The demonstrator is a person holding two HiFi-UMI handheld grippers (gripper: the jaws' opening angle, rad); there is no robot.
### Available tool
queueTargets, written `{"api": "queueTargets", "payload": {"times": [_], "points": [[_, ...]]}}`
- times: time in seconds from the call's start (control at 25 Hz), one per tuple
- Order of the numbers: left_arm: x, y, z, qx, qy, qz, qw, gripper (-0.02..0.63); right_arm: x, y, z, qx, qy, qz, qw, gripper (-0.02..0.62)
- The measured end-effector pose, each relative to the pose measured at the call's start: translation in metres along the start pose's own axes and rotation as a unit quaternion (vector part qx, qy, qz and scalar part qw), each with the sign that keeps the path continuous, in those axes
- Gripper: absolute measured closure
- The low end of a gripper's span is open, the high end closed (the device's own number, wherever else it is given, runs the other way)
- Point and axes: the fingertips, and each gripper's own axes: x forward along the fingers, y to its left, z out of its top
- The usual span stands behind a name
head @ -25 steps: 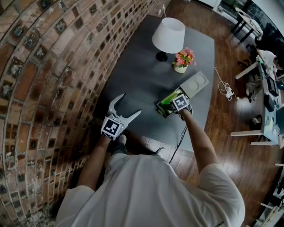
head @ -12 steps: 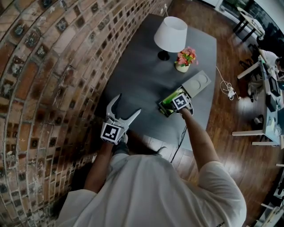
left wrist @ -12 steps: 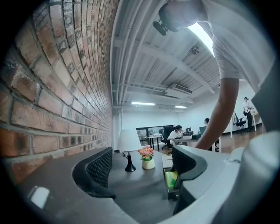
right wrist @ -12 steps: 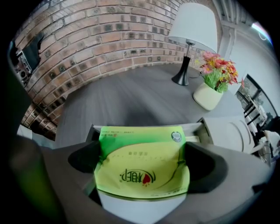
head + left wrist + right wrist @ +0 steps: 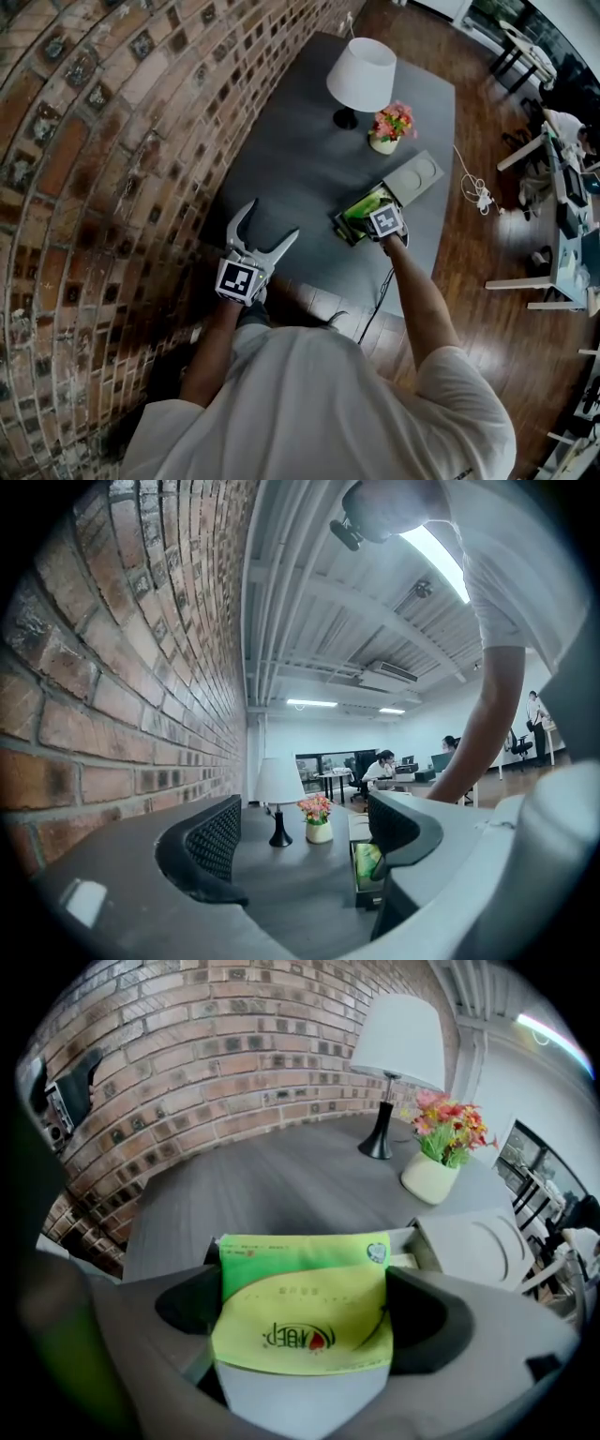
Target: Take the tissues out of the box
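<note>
Right tongs (image 5: pixel 305 1305), jaws just closing, grip the green tissue pack (image 5: pixel 298 1269)

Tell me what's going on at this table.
A person works at a grey table beside a brick wall, with a gripper in each hand. The right gripper reaches down into the open box. Its jaws have just been closing on the green tissue pack, and the pads are against its sides. The left gripper hangs open and empty near the wall. The pack is not yet out of the box.
</note>
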Motion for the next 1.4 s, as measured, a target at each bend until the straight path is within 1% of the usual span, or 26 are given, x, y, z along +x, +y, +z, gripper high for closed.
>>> {"api": "queueTargets", "payload": {"times": [0.08, 0.16, 0.2, 0.32, 0.4, 0.52, 0.6, 0.72, 0.8, 0.88, 0.92, 0.96, 1.12, 1.16, 1.28, 1.4], "points": [[-0.001, -0.001, 0.003, 0.000, 0.000, -0.001, 1.0000, 0.198, -0.008, -0.001, 0.004, 0.010, -0.024, -0.003, 1.000, 0.054], [-0.003, 0.000, 0.004, -0.002, -0.002, -0.003, 1.0000, 0.199, -0.022, -0.002, 0.017, 0.036, -0.073, -0.003, 0.997, 0.054], [-0.004, 0.001, 0.003, -0.003, -0.005, -0.003, 1.0000, 0.199, -0.030, -0.002, 0.025, 0.057, -0.104, 0.001, 0.993, 0.054], [-0.005, 0.006, 0.007, -0.010, -0.012, 0.001, 0.9999, 0.199, -0.065, -0.001, 0.051, 0.105, -0.194, 0.009, 0.975, 0.054], [-0.003, 0.007, 0.009, -0.013, -0.015, -0.001, 0.9998, 0.199, -0.094, -0.002, 0.062, 0.112, -0.240, 0.001, 0.964, 0.054], [0.004, 0.006, 0.015, -0.019, -0.019, -0.010, 0.9996, 0.199, -0.143, -0.004, 0.075, 0.114, -0.302, -0.028, 0.946, 0.054], [0.010, 0.003, 0.020, -0.016, -0.022, -0.018, 0.9995, 0.199, -0.180, -0.005, 0.080, 0.116, -0.344, -0.054, 0.930, 0.054], [0.019, -0.002, 0.022, -0.010, -0.024, -0.030, 0.9992, 0.199, -0.239, -0.004, 0.075, 0.129, -0.401, -0.097, 0.902, 0.054], [0.026, -0.006, 0.025, -0.014, -0.026, -0.035, 0.9989, 0.199, -0.276, -0.004, 0.065, 0.155, -0.437, -0.125, 0.877, 0.054], [0.033, -0.005, 0.024, -0.020, -0.020, -0.031, 0.9991, 0.204, -0.310, -0.001, 0.055, 0.187, -0.475, -0.150, 0.847, 0.054], [0.037, -0.004, 0.023, -0.023, -0.013, -0.028, 0.9993, 0.206, -0.323, 0.002, 0.050, 0.193, -0.488, -0.166, 0.835, 0.054], [0.041, -0.004, 0.023, -0.026, -0.008, -0.027, 0.9993, 0.206, -0.335, 0.005, 0.045, 0.193, -0.497, -0.184, 0.826, 0.054], [0.052, -0.014, 0.031, -0.033, -0.007, -0.038, 0.9987, 0.206, -0.370, 0.020, 0.030, 0.185, -0.516, -0.239, 0.802, 0.054], [0.053, -0.016, 0.034, -0.035, -0.009, -0.039, 0.9986, 0.206, -0.376, 0.024, 0.029, 0.179, -0.518, -0.250, 0.798, 0.054], [0.056, -0.025, 0.041, -0.039, -0.016, -0.040, 0.9983, 0.206, -0.388, 0.038, 0.023, 0.156, -0.519, -0.277, 0.794, 0.054], [0.056, -0.038, 0.044, -0.022, -0.018, -0.047, 0.9985, 0.206, -0.395, 0.050, 0.015, 0.146, -0.520, -0.293, 0.789, 0.054]]}}
